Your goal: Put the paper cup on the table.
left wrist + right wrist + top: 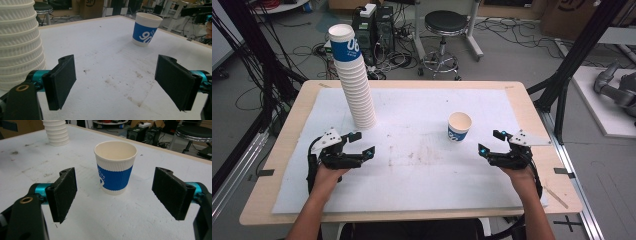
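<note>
The single paper cup (115, 167) stands upright on the bench right of the cup stack (354, 82), just ahead of the wide-open, empty right claw (115, 195), which should advance level, straddling its blue band before squeezing gently.

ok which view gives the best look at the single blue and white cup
The right gripper view: the single cup stands upright, close and centred ahead of the open fingers, its empty inside visible. The left gripper view shows it farther off, and the high view shows it small.
</note>
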